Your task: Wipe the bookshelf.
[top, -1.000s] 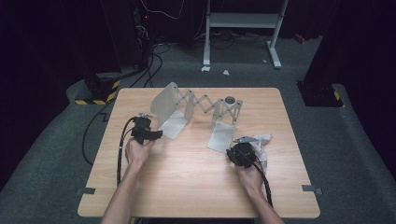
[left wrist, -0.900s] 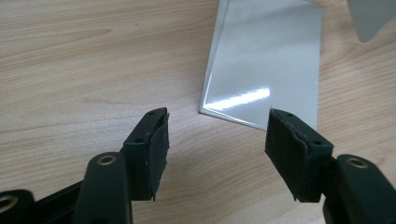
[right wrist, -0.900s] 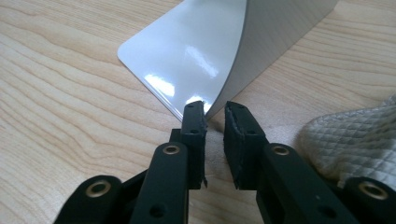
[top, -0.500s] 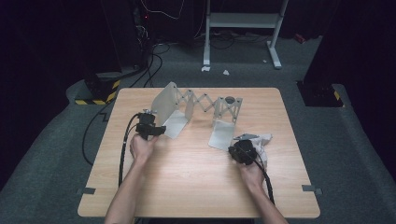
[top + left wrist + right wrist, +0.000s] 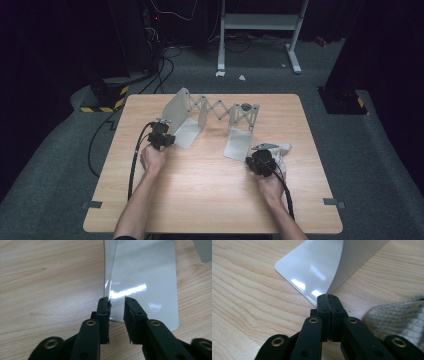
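Note:
A grey metal expanding rack stands on the wooden table (image 5: 210, 200): two L-shaped end plates joined by a scissor lattice (image 5: 220, 110). My left gripper (image 5: 168, 137) sits at the near edge of the left end plate (image 5: 178, 106). In the left gripper view its jaws (image 5: 117, 301) have just been closing and stand open, a gap still between them, with the plate's (image 5: 145, 275) upright edge by the left pad. My right gripper (image 5: 254, 157) is at the near corner of the right end plate (image 5: 238, 145). Its jaws (image 5: 328, 297) are shut, and the plate's (image 5: 317, 262) thin upright edge runs into their seam.
A pale waffle-weave cloth (image 5: 283, 152) lies beside my right hand, also at the lower right of the right gripper view (image 5: 397, 315). Black cables trail from both grippers toward the table's near edge. A white stand (image 5: 260, 22) is on the floor beyond the table.
My left hand has shifted slightly right, up to the left end plate. The right hand has stayed put at the right plate.

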Motion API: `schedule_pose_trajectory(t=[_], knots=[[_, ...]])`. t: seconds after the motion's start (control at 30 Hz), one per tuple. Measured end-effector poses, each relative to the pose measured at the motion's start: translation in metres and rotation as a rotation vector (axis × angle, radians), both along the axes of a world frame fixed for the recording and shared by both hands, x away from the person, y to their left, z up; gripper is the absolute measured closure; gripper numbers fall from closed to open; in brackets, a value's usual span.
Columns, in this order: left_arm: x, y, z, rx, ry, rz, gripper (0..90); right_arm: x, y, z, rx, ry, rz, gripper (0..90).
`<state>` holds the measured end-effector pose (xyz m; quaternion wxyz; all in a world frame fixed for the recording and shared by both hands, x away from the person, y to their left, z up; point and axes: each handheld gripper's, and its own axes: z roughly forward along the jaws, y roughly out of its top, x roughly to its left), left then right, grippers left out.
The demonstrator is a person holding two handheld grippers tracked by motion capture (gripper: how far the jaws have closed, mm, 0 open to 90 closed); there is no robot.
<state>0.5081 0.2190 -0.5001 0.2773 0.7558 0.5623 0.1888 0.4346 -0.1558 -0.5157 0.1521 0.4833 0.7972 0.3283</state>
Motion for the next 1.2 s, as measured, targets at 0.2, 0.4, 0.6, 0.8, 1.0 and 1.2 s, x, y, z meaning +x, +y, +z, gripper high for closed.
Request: schedule_pose_trajectory(t=[0.2,0.4,0.6,0.8,1.0,1.2], knots=[[0.000,-0.001,-0.003,-0.002,-0.009,0.000,80.4,0.001,-0.006,0.001,0.020,0.017,-0.007,86.4],[-0.001,0.007,0.000,-0.020,-0.027,0.019,70.4,-0.003,-0.007,0.002,0.055,0.015,0.007,76.3],[0.005,0.008,0.001,0.008,-0.029,0.020,61.3,0.004,0.002,0.006,0.073,-0.010,-0.016,67.4],[0.008,0.008,-0.001,-0.024,-0.033,0.021,64.4,0.012,0.002,0.006,0.037,0.000,-0.042,74.5],[0.010,0.005,-0.006,-0.032,-0.022,0.013,73.8,0.014,0.000,0.005,0.036,0.006,-0.043,75.7],[0.010,0.006,-0.010,-0.043,-0.002,0.006,85.8,0.016,-0.004,0.004,0.042,0.017,-0.050,76.9]])
